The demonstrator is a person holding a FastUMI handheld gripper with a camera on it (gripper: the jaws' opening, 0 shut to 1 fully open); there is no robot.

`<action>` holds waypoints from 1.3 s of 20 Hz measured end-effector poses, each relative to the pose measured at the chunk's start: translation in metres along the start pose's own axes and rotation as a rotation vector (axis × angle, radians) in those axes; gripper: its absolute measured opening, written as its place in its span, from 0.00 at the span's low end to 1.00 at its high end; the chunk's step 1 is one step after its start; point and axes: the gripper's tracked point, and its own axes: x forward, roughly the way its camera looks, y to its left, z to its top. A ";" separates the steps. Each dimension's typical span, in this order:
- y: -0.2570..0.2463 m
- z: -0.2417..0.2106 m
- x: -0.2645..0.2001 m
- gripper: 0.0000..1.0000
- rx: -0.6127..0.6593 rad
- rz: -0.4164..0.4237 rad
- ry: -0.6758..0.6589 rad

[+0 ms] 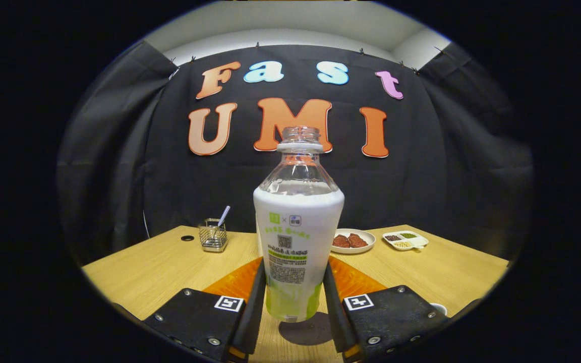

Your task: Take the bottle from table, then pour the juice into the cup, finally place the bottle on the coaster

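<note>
The gripper (293, 295) has both fingers clamped on the lower body of the uncapped, upright juice bottle (295, 227) above the near table (159, 267); its slick, squeezable plastic likely wants firm, level holding.

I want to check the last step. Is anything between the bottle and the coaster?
Nothing visible. The gripper holds the bottle between both fingers, and the dark coaster lies on the table right under the bottle's base, with nothing between them.
</note>
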 end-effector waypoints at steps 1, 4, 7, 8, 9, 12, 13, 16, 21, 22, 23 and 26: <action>-0.001 -0.005 0.003 0.58 -0.022 -0.011 0.014; -0.005 -0.022 0.008 0.58 -0.061 -0.044 0.067; -0.009 -0.040 0.013 0.58 -0.063 -0.059 0.118; -0.011 -0.045 0.014 0.58 -0.061 -0.070 0.133; -0.014 -0.051 0.015 0.58 -0.057 -0.079 0.148; -0.014 -0.063 0.016 0.58 -0.041 -0.074 0.176; -0.014 -0.063 0.016 0.59 -0.043 -0.078 0.177; -0.019 -0.065 0.015 0.62 -0.047 -0.093 0.180; -0.021 -0.063 0.008 0.71 0.001 -0.103 0.173; -0.022 -0.058 0.007 0.73 0.011 -0.108 0.161; -0.024 -0.053 0.005 0.77 0.022 -0.115 0.151; -0.027 -0.045 -0.008 0.83 0.041 -0.123 0.129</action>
